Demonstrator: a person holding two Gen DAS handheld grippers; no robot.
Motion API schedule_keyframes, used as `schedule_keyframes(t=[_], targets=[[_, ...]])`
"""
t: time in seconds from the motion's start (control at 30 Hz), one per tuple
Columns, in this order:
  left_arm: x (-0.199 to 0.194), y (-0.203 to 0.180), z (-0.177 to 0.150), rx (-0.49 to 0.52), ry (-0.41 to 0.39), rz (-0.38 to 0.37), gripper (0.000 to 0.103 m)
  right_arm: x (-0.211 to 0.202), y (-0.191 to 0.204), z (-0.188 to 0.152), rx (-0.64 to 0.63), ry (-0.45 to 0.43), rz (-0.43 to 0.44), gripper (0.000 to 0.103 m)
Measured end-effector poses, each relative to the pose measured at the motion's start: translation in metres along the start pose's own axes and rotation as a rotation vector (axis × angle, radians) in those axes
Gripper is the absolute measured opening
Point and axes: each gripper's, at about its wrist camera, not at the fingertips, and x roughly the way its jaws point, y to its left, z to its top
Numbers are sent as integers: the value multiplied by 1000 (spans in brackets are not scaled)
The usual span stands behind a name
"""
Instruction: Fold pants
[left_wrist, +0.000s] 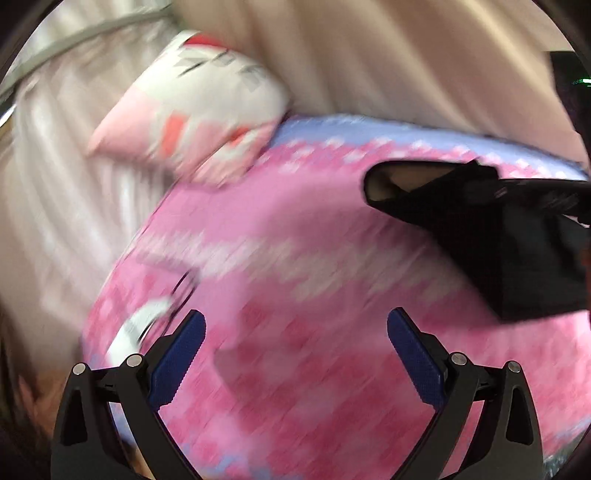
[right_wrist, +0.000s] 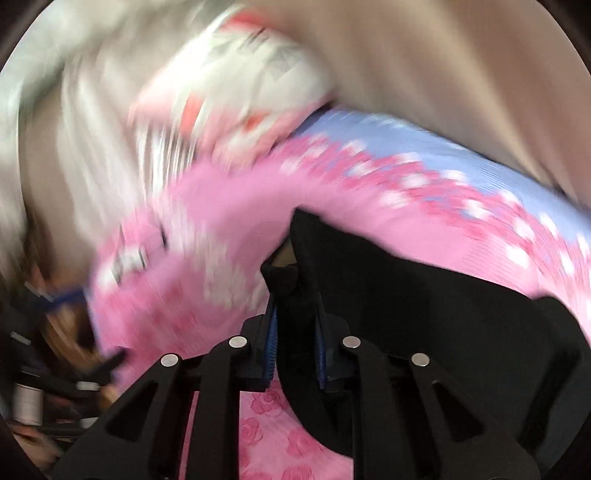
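The black pants (right_wrist: 424, 314) hang bunched from my right gripper (right_wrist: 295, 314), which is shut on a fold of the fabric above the pink bed cover. In the left wrist view the pants (left_wrist: 498, 240) show at the right, lifted, with the waist opening toward the left. My left gripper (left_wrist: 295, 332) is open and empty, its blue pads wide apart over the pink floral cover (left_wrist: 295, 240), to the left of the pants and apart from them. Both views are motion-blurred.
A white and pink printed pillow (left_wrist: 207, 110) lies at the far left end of the bed. A beige curtain (left_wrist: 369, 55) hangs behind. The cover has a blue border (right_wrist: 388, 136). Dark clutter (right_wrist: 37, 369) sits off the bed's left edge.
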Motion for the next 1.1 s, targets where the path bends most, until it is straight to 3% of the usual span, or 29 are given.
schedule_keyframes(t=[0.13, 0.23, 0.4, 0.53, 0.63, 0.77, 0.87, 0.9, 1.03, 1.1], targets=[[-12, -54, 47, 79, -106, -80, 97, -98, -84, 7, 215, -153, -16, 16], [-21, -114, 73, 155, -158, -157, 97, -164, -156, -21, 367, -235, -89, 16], [-23, -227, 82, 268, -150, -294, 97, -220, -270, -115, 621, -265, -249, 16], [-18, -299, 63, 361, -99, -353, 97, -221, -338, -204, 836, -250, -235, 16], [-15, -338, 47, 423, -60, -367, 97, -218, -355, -232, 920, -267, -161, 16], [-11, -369, 41, 466, -24, -374, 97, -234, -354, -217, 891, -319, -101, 16], [-12, -378, 43, 472, -30, -384, 97, -265, -346, -210, 818, -362, -131, 16], [-11, -382, 42, 480, -31, -383, 97, -271, -350, -214, 815, -356, -137, 16], [4, -394, 37, 496, 7, -368, 97, -229, -364, -243, 766, -154, -185, 19], [11, -399, 33, 502, 21, -345, 97, -237, -365, -246, 796, -181, -165, 22]])
